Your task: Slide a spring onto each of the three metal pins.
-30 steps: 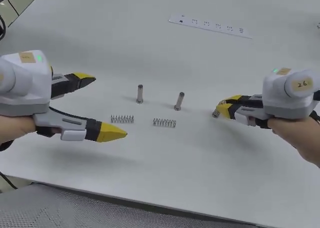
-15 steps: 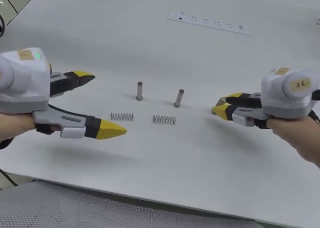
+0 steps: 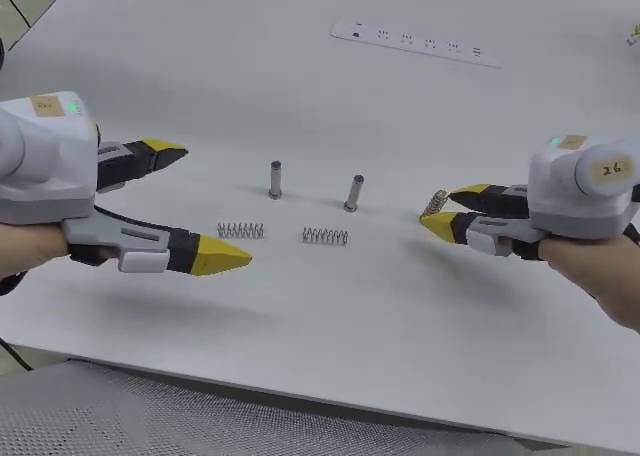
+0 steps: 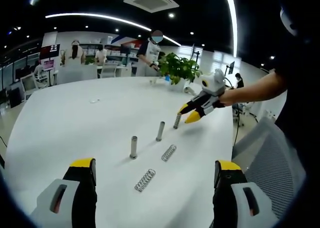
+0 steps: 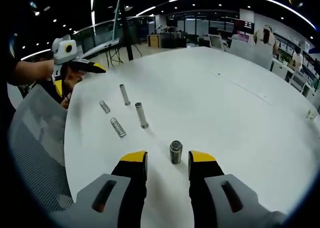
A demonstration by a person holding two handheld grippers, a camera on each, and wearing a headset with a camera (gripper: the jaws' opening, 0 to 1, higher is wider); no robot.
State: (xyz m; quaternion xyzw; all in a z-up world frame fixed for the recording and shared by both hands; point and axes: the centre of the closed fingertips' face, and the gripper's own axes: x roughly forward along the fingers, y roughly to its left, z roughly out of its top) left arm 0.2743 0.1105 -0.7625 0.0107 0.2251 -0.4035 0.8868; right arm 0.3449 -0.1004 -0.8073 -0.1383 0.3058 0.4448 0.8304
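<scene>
White workbench (image 3: 330,356) is stretching away under office lights, power strip (image 3: 415,46) lying across the upper frame. Right gripper (image 3: 437,208) is hovering at the right, hand level, jaws parted slightly either side of the sprung pin (image 5: 175,152) without touching it, so one pin looks done. Centre frame, the left pin (image 3: 275,179) and the middle pin (image 3: 354,192) are standing upright and bare, with the left spring (image 3: 240,230) and the middle spring (image 3: 325,237) lying flat just below them. Left gripper (image 3: 218,206) is waiting at the left edge, jaws spread wide and holding nothing, tips aiming toward the springs. Second spring is the step in hand, I reckon: a gripper is going to need to pinch a loose spring, tip it upright and thread it down a bare pin.
</scene>
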